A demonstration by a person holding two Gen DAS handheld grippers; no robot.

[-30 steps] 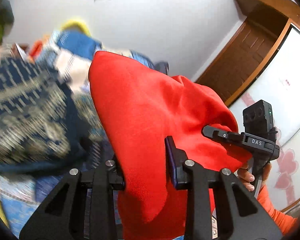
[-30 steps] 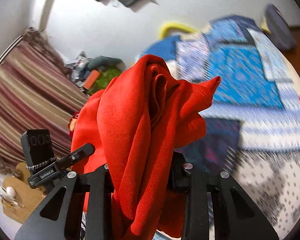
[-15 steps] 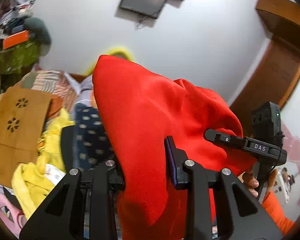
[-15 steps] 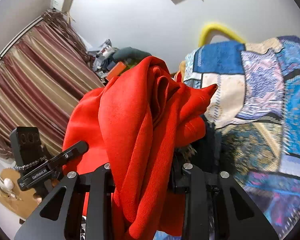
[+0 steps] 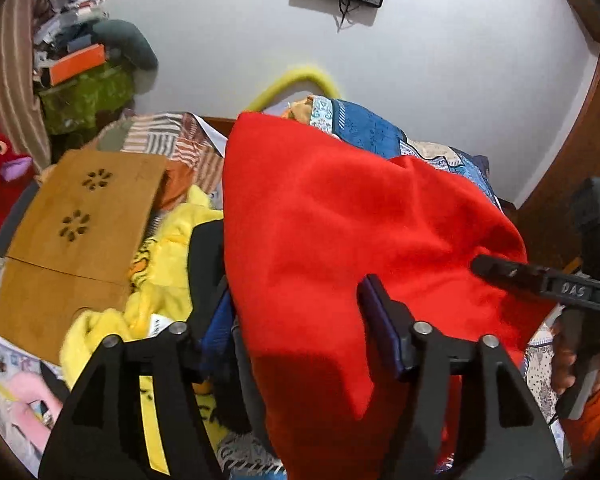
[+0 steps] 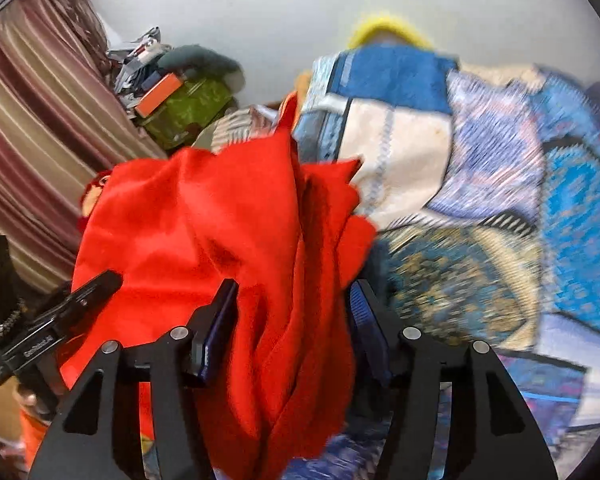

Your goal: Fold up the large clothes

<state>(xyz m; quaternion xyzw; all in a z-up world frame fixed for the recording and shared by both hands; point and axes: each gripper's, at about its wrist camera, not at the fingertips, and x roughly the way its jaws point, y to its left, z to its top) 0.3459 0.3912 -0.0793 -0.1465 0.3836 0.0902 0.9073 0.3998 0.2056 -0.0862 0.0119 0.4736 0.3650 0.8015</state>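
A large red garment (image 5: 340, 232) hangs bunched between both grippers, held in the air. My left gripper (image 5: 300, 304) is shut on a thick fold of it; the cloth covers the left finger. My right gripper (image 6: 292, 308) is shut on another bunched part of the red garment (image 6: 228, 232), which drapes down between its blue-padded fingers (image 6: 214, 332). The right gripper also shows at the right of the left wrist view (image 5: 548, 284), close against the cloth. The left gripper shows at the left of the right wrist view (image 6: 56, 320).
A blue patchwork quilt (image 6: 480, 152) covers the bed behind. A brown wooden board (image 5: 76, 240), yellow clothes (image 5: 168, 272) and a red plush toy (image 5: 0, 176) lie to the left. A striped curtain (image 6: 28, 120) and a cluttered green box (image 5: 88, 92) stand by the white wall.
Both grippers have swung and tilted down with the red garment still in them. The bed, the board and the yellow clothes now show lower and closer. The garment's top has sagged.
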